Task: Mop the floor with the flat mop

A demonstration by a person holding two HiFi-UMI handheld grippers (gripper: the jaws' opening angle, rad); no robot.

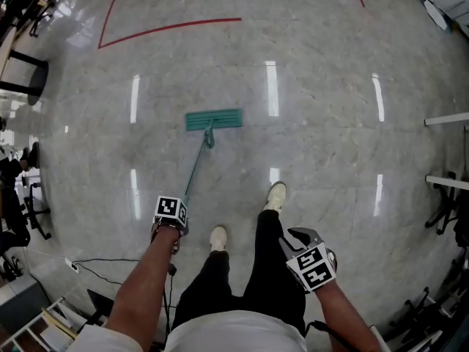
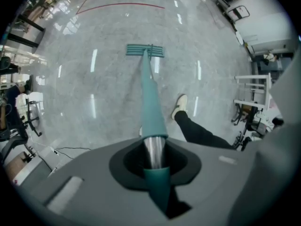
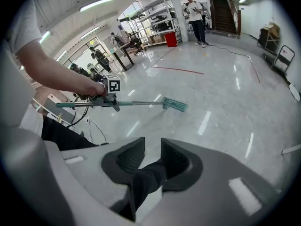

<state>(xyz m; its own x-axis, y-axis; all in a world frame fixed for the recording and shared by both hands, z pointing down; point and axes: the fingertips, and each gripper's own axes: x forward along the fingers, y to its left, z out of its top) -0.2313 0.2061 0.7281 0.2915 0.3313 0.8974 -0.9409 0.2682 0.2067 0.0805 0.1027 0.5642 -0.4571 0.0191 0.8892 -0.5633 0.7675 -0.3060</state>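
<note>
My left gripper (image 2: 155,159) is clamped tight on the flat mop's teal handle (image 1: 195,169), just by my left foot (image 1: 218,237). The handle slopes away to the mop head (image 1: 213,119), which lies flat on the grey floor (image 1: 344,160) further ahead. My right gripper (image 3: 153,157) hangs at my right side, jaws apart.

Mop handle (image 1: 195,169): upper end lost beneath the left gripper (image 1: 176,218) in the head view.
Red floor line (image 1: 168,26): both arms run off the head view's top edge.
Metal racks (image 1: 448,183): cut by the right edge.
Distant person (image 3: 195,11): too small for detail in the right gripper view.
</note>
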